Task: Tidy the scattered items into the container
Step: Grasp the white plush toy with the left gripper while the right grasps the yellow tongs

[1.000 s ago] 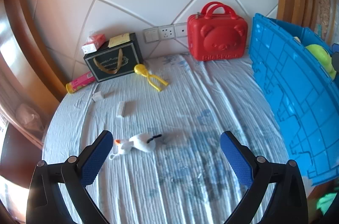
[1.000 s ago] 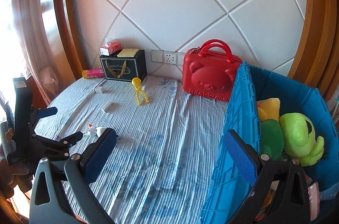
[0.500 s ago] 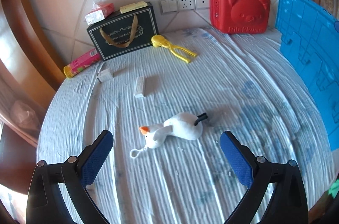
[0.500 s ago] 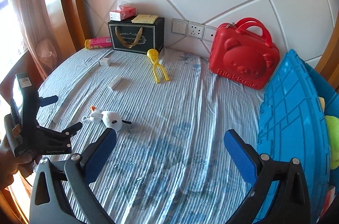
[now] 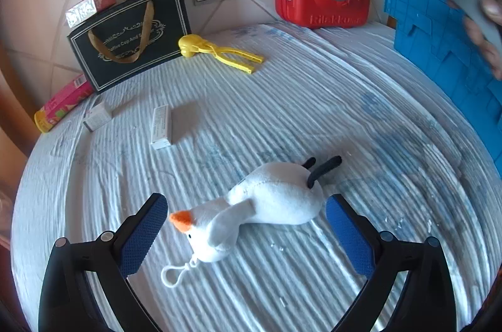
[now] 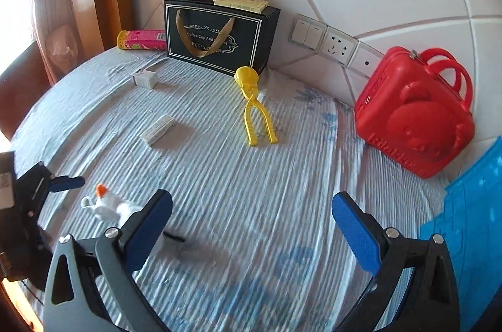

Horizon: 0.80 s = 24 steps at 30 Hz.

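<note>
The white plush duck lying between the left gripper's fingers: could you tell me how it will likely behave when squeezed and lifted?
The white plush duck looks stuffed, so it should compress. Its neck probably droops, and the loop cord will dangle.

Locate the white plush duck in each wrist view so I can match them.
Left wrist: white plush duck, low centre, lying between the open left tongs.
Right wrist: lower left, partly behind the right tongs' left finger.
Shared landmark: yellow snowball clamp, farther up the bedsheet.
</note>
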Available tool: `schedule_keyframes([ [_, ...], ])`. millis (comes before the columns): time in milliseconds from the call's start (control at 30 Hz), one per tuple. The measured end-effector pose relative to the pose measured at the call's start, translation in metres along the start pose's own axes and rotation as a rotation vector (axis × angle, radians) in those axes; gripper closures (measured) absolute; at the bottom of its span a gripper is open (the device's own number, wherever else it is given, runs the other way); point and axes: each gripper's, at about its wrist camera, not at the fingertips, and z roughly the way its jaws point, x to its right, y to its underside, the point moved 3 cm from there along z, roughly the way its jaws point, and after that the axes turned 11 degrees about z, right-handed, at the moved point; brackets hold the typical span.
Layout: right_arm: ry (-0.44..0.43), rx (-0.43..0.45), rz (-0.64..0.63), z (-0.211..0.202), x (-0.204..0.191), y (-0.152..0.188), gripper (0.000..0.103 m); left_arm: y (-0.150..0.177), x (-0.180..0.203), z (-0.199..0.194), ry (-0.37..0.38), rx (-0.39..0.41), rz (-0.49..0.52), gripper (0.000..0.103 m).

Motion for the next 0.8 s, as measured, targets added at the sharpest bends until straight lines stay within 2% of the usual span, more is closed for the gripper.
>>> schedule_keyframes([
  [233,-0.048,-0.005,-0.118,0.126,-0.02,-0.051,0.0,0.005,-0.002,0.033,0.02,0.036,-0.033,0.0],
  [367,-0.009,-0.029,-0.229,0.196,-0.031,-0.07,0.0,0.001,-0.002,0.042,0.102,0.061,-0.035,0.0],
  [433,-0.006,-0.047,-0.235,0.224,-0.03,-0.079,0.0,0.001,0.001,0.047,0.153,0.072,-0.021,0.0],
  [567,-0.026,-0.061,-0.185,0.261,-0.02,-0.097,0.0,0.001,0.009,0.055,0.207,0.068,-0.003,0.0],
  [800,-0.035,-0.096,-0.146,0.289,-0.011,-0.107,0.0,0.005,0.023,0.062,0.193,0.017,0.049,0.005],
])
